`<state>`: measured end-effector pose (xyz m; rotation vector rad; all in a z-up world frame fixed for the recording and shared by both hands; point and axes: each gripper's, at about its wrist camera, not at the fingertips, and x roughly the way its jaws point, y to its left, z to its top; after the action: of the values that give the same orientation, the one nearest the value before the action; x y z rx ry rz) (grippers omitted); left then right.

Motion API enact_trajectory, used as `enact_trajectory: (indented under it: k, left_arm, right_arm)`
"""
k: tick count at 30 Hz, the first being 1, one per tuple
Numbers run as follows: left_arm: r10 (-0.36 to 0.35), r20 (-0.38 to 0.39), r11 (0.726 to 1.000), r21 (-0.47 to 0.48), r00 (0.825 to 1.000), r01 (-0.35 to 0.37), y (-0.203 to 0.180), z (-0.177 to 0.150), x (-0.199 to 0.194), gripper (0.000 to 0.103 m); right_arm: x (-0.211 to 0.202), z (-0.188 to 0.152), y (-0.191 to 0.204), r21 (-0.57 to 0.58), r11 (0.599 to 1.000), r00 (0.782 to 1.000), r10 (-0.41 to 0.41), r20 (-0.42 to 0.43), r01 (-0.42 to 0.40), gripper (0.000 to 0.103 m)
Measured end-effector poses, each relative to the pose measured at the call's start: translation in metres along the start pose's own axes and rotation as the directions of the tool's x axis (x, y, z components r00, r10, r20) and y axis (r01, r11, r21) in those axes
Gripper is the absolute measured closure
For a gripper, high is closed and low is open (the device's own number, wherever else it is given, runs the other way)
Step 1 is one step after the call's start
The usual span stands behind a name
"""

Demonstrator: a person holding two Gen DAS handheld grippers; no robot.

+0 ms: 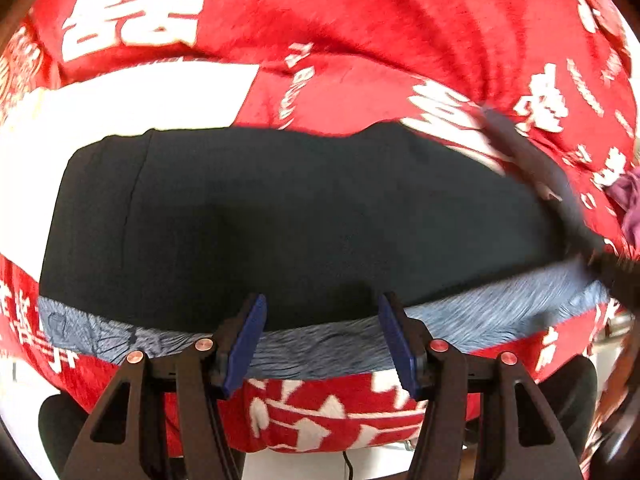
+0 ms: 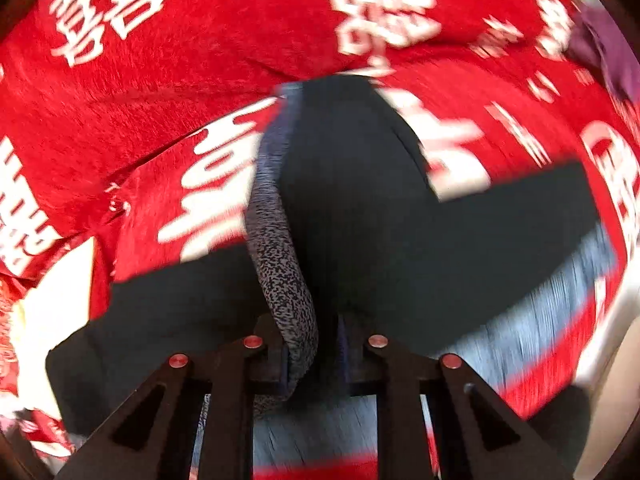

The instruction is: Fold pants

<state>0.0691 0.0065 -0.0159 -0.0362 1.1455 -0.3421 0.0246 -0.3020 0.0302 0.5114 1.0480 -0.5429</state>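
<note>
Black pants with a grey-blue speckled waistband lie flat on a red blanket with white characters. My left gripper is open, its blue pads either side of the waistband's near edge, holding nothing. My right gripper is shut on the pants' waistband, lifting a fold of black cloth above the rest of the pants. In the left wrist view the lifted part shows as a blurred dark streak at the right.
A purple cloth lies at the blanket's right edge, also in the right wrist view. A white patch of the blanket is behind the pants. The blanket's front edge drops off just below the waistband.
</note>
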Motion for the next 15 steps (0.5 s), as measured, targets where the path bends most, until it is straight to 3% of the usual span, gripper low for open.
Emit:
enact_trajectory:
  k: [2,4,5,6,7,8,12,15]
  left_arm:
    - [-0.008,-0.005,1.000,0.028,1.000,0.008,-0.008,0.001,0.002,0.043]
    - [0.001,-0.025,0.998,0.060,1.000,0.000,-0.019,0.002,0.012,0.043]
    - [0.004,-0.038,0.997,0.078,0.999,-0.001,-0.025,0.004,0.019,0.043]
    - [0.012,-0.058,0.995,0.098,0.998,-0.007,-0.032,0.003,0.029,0.043]
    - [0.017,-0.069,0.994,0.107,0.998,-0.010,-0.035,0.002,0.036,0.043]
    - [0.027,-0.086,0.993,0.116,0.996,-0.017,-0.038,0.000,0.044,0.043]
    - [0.064,-0.065,0.991,0.120,0.996,-0.055,-0.044,-0.007,0.049,0.035]
    - [0.048,-0.086,0.994,0.101,0.995,-0.040,-0.042,-0.006,0.047,0.035]
  right_arm:
    - [0.005,-0.035,-0.017,0.026,0.999,0.999,-0.019,-0.028,0.019,0.085]
    - [0.019,-0.056,-0.029,0.015,1.000,0.999,0.024,-0.033,-0.024,0.085]
    - [0.017,-0.059,-0.030,-0.006,1.000,1.000,0.029,0.007,-0.029,0.077]
    - [0.012,-0.060,-0.028,-0.040,0.999,0.999,-0.013,0.040,0.015,0.068]
    - [0.009,-0.059,-0.024,-0.066,0.996,0.997,-0.059,0.052,0.063,0.049]
    - [0.005,-0.058,-0.020,-0.090,0.991,0.993,-0.095,0.063,0.101,0.042]
    - [-0.021,-0.059,-0.001,-0.189,0.970,0.980,-0.121,0.160,0.151,0.039]
    - [-0.039,-0.060,0.025,-0.310,0.917,0.944,-0.160,0.288,0.250,0.022]
